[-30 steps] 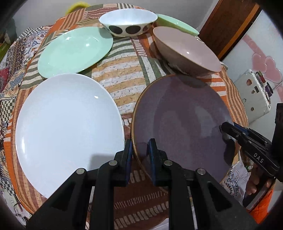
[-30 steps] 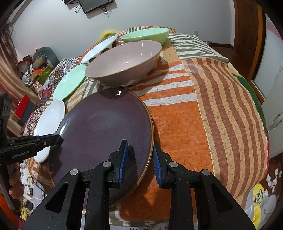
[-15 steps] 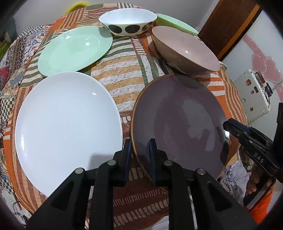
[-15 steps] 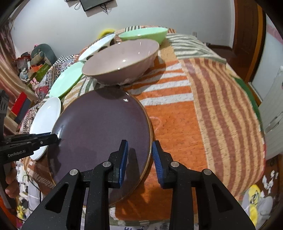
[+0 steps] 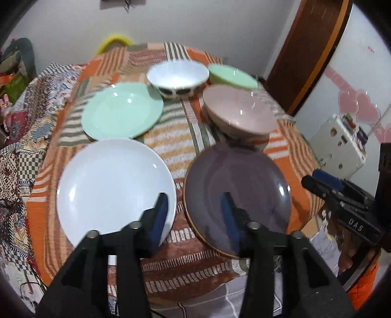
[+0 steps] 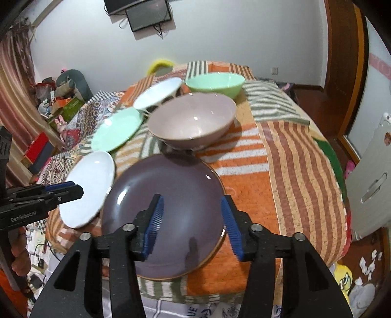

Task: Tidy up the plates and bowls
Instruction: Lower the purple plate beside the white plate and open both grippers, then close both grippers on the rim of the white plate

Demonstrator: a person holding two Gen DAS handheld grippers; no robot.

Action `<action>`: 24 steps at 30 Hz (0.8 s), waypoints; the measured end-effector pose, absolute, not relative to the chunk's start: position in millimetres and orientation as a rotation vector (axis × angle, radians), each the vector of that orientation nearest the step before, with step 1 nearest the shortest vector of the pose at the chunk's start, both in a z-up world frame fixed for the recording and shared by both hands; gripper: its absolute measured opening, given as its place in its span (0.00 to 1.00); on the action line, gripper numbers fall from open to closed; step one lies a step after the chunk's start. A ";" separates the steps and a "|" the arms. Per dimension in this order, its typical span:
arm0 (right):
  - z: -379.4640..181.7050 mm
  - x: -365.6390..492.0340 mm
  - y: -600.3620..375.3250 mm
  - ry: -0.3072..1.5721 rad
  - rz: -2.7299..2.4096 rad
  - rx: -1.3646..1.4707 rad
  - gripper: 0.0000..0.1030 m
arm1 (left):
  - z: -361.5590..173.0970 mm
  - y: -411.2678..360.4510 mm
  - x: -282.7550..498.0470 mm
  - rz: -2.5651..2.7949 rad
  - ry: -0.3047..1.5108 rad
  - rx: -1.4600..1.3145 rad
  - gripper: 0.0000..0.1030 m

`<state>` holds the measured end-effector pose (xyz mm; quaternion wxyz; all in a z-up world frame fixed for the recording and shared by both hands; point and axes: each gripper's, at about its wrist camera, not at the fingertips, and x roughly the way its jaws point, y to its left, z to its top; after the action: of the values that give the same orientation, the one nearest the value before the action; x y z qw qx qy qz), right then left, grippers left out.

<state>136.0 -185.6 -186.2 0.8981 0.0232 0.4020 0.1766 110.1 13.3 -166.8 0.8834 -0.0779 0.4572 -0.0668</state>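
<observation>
Change since earlier frames: both grippers, formerly nearly closed at the purple plate's rim, now stand wide apart and farther back from it; the plate has been let go.
Left gripper (image 5: 194,215): fingers spread wide, holding nothing; one blue pad over the white plate's near edge, the other over the purple plate.
Right gripper (image 6: 193,222): fingers spread wide, holding nothing, poised above the purple plate's near half.
Purple plate (image 6: 163,212): dark glossy purple with a thin brown rim, lying flat on the bed's near edge, free of both grippers.
White plate (image 5: 112,193): flat, just left of the purple plate, a narrow gap between them.
Mint plate (image 5: 122,112): flat, behind the white plate.
Pink bowl (image 6: 193,122): upright, directly behind the purple plate, its base near that plate's far rim.
White bowl with dark spots (image 5: 178,78): upright, behind the mint plate.
Mint bowl (image 6: 215,83): upright, farthest back, beside the spotted bowl.
Bed cover (image 6: 293,171): orange striped patchwork, carrying all the dishes.
Surroundings: wall-mounted screen (image 6: 149,14) above; white cabinet (image 6: 374,183) at right.
Obstructions: motion blur softens the left wrist view.
</observation>
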 end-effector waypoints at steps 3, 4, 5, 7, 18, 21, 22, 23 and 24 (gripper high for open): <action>-175.6 132.9 -178.5 0.808 0.381 0.045 0.52 | -152.8 23.4 99.7 -0.111 0.904 -0.156 0.52; -171.9 132.4 -175.0 0.801 0.390 0.043 0.54 | -150.3 26.1 97.3 -0.102 0.894 -0.158 0.54; -170.6 132.4 -172.0 0.796 0.395 0.040 0.55 | -147.9 30.1 94.9 -0.092 0.882 -0.162 0.55; -165.9 131.6 -163.4 0.778 0.410 0.028 0.63 | -144.2 40.0 90.4 -0.075 0.867 -0.172 0.55; -163.6 144.6 -109.5 0.758 0.497 -0.048 0.67 | -147.5 100.2 72.2 0.080 0.820 -0.176 0.59; -166.5 148.3 -96.2 0.763 0.516 -0.066 0.67 | -157.1 115.4 70.8 0.110 0.837 -0.187 0.59; -168.5 151.2 -90.3 0.767 0.523 -0.074 0.67 | -160.8 120.2 70.7 0.120 0.845 -0.191 0.59; -169.3 152.4 -86.4 0.771 0.528 -0.078 0.67 | -164.9 125.4 70.9 0.129 0.853 -0.194 0.59; -170.8 154.5 -82.1 0.775 0.535 -0.081 0.67 | -168.4 129.5 70.8 0.134 0.860 -0.197 0.59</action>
<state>154.5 -82.1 -170.8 0.8904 -0.0390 0.3734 0.2574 70.8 129.5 -168.4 0.9021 -0.0954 0.4157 0.0650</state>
